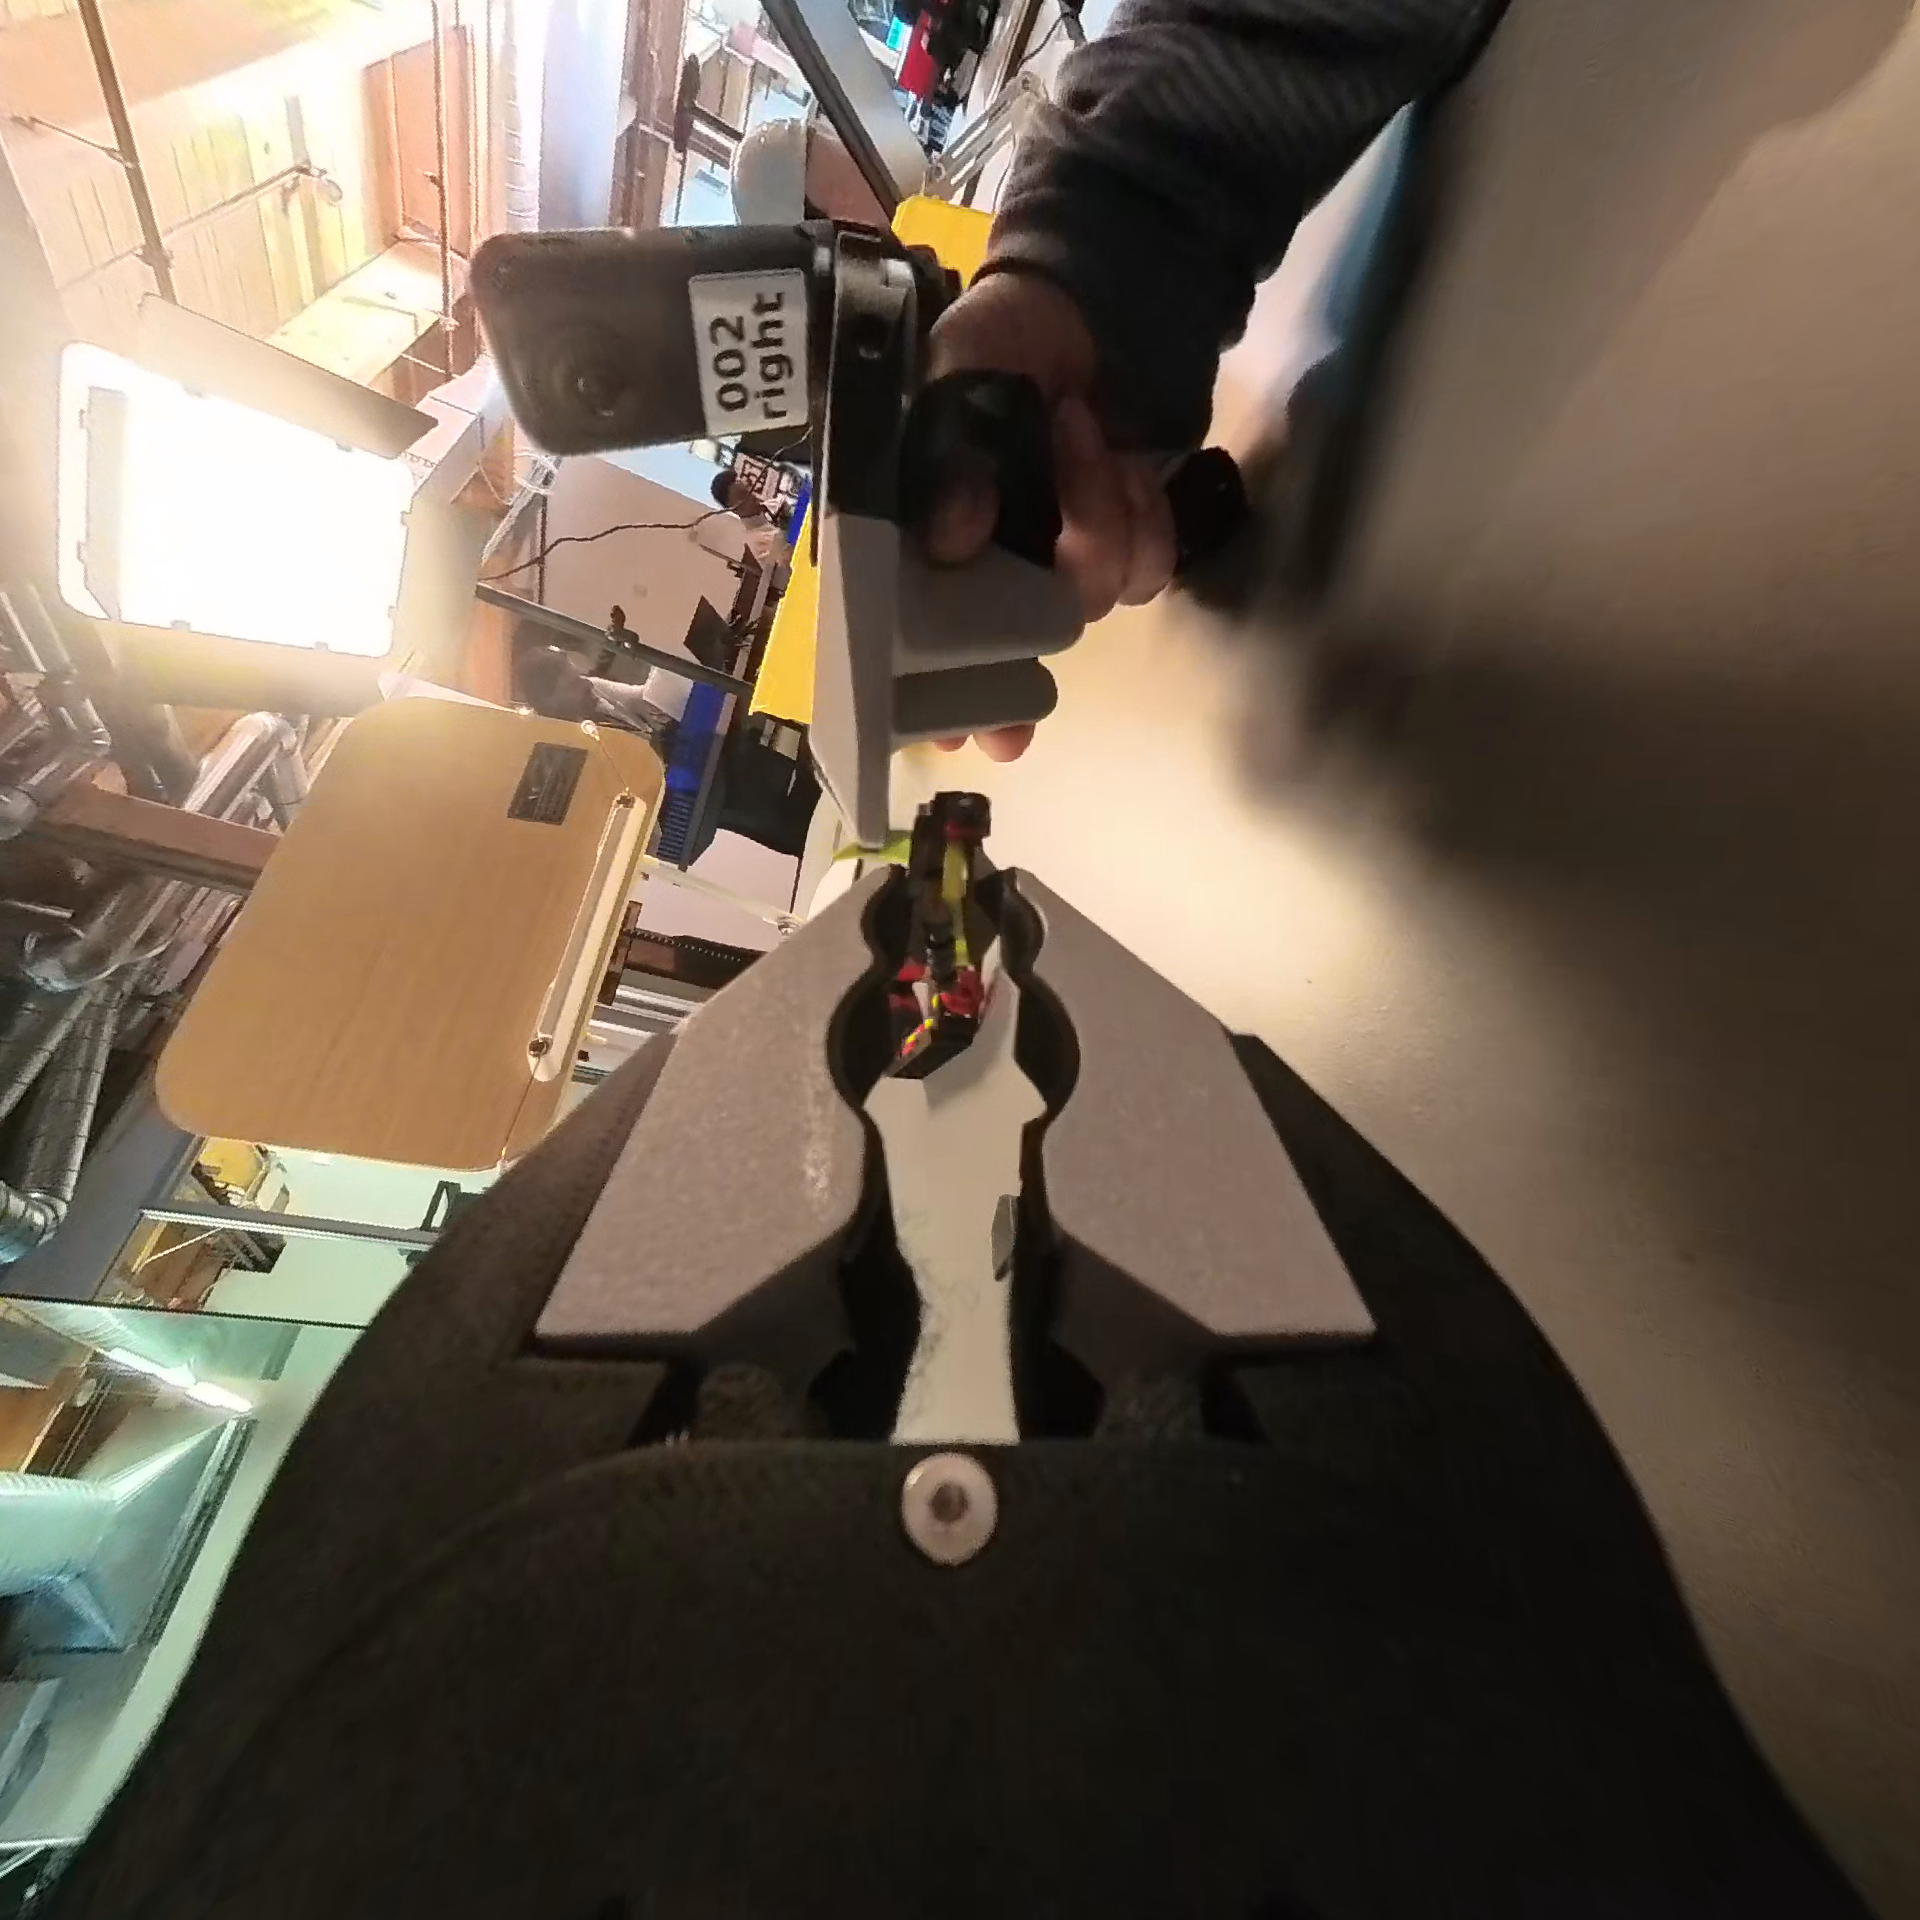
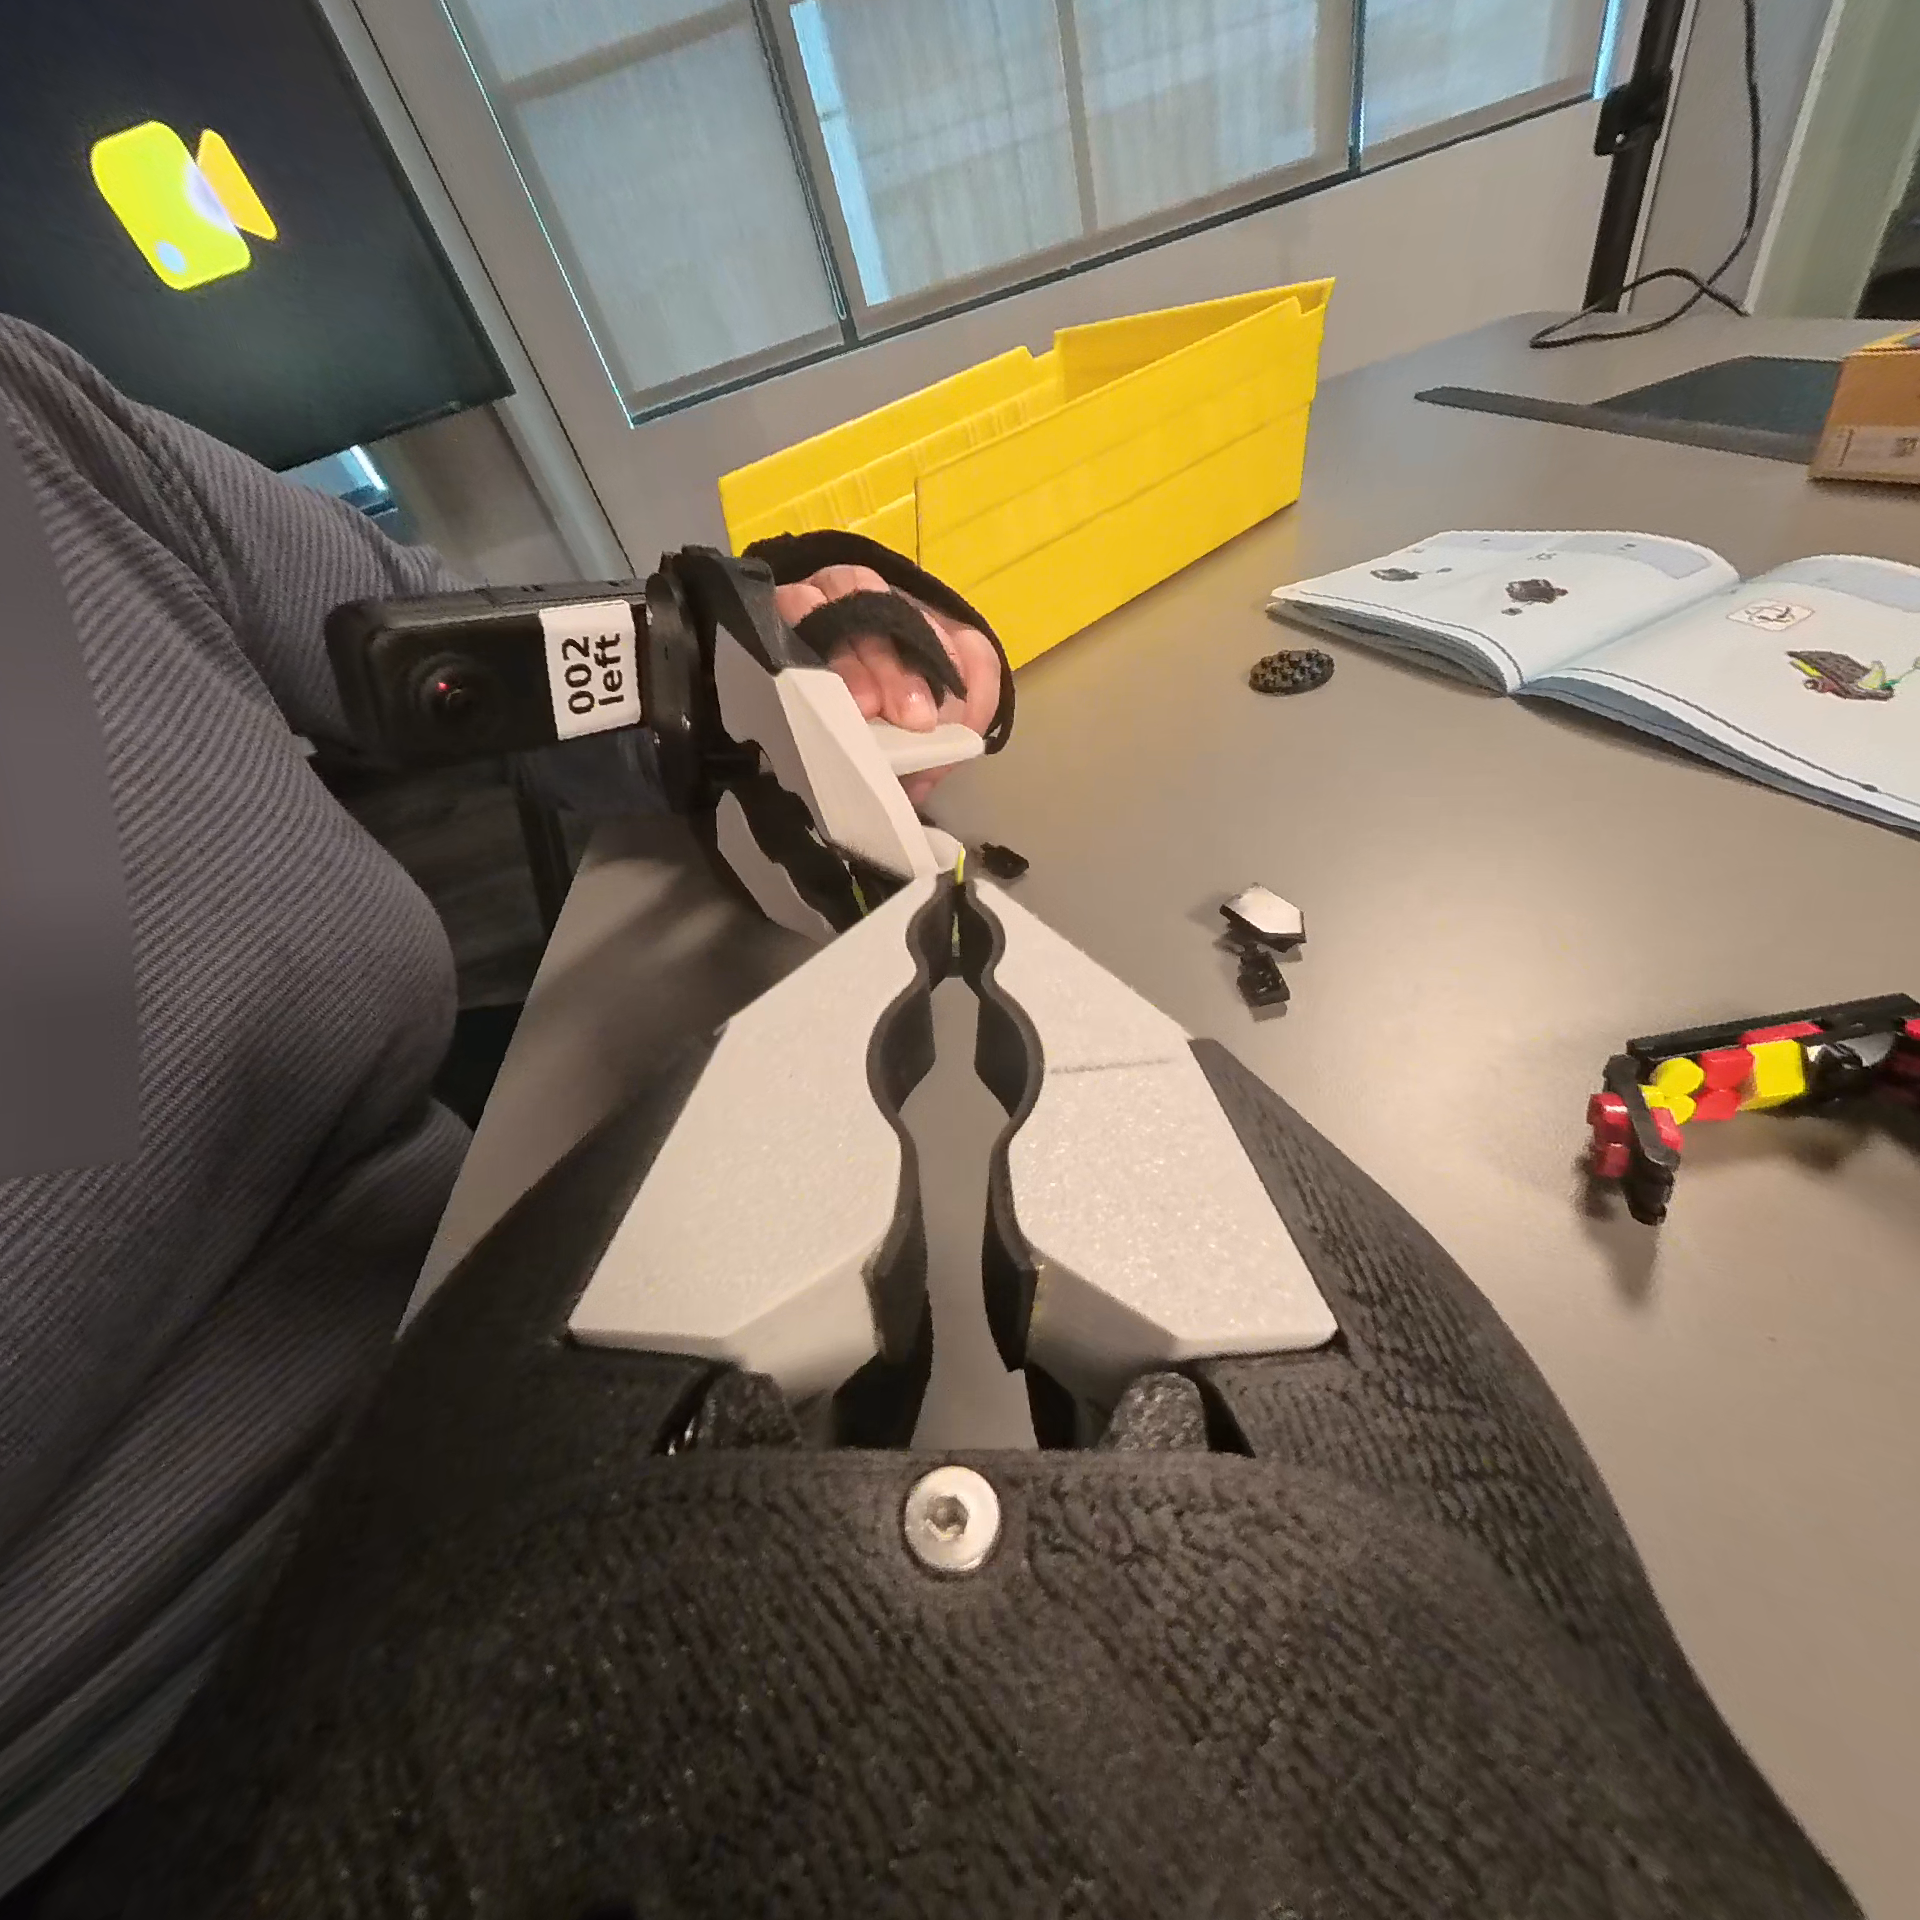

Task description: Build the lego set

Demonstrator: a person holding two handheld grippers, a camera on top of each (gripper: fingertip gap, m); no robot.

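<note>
Each tool has two pale grey wedge-shaped fingers (image 2: 790, 1153) with black wavy-edged inner pads, set in a black textured housing (image 2: 935, 1683) fastened by one silver hex screw (image 2: 951, 1524). A black camera (image 1: 644, 343) bearing a white label is mounted behind. The wearer has a dark grey ribbed sleeve (image 1: 1174, 145) and black finger straps (image 2: 883, 623).

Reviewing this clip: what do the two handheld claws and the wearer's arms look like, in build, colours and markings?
Both match: the left claw and right claw have pale grey wedge-shaped fingers with wavy black inner pads, on a textured black body with a silver bolt. Each carries a black camera bearing a white label, and black straps cross the hand. The sleeves are dark grey with a fine stripe.
</note>
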